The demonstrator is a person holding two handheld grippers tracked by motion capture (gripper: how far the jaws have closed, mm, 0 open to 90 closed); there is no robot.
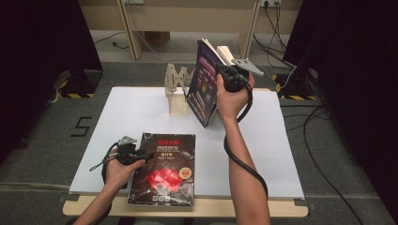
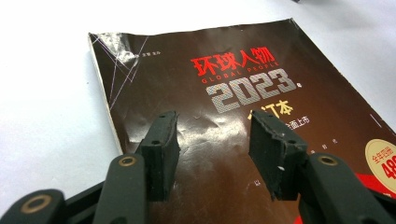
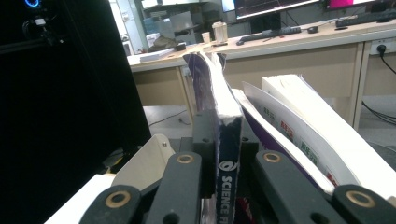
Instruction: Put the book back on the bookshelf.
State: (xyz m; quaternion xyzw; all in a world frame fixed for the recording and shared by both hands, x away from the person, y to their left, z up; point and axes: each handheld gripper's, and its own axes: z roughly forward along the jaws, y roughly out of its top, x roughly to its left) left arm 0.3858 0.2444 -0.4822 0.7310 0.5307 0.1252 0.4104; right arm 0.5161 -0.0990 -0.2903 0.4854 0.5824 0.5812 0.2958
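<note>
- The purple magazine [image 1: 205,86] is up off the table, held nearly upright above the far right part of the white tabletop [image 1: 141,112], just beside the pale wooden rack [image 1: 177,91].
- Your right gripper [image 1: 224,75] is clamped on that magazine at its spine; in the right gripper view the jaws squeeze the spine [image 3: 227,154] from both sides, and loose pages fan out to the right.
- The dark magazine [image 1: 164,168] lies flat at the near edge of the tabletop, cover up, with "2023" printed on it.
- Your left gripper [image 1: 143,156] sits at that magazine's left edge, jaws spread wide above the cover, with nothing between the pads [image 2: 161,154].
</note>
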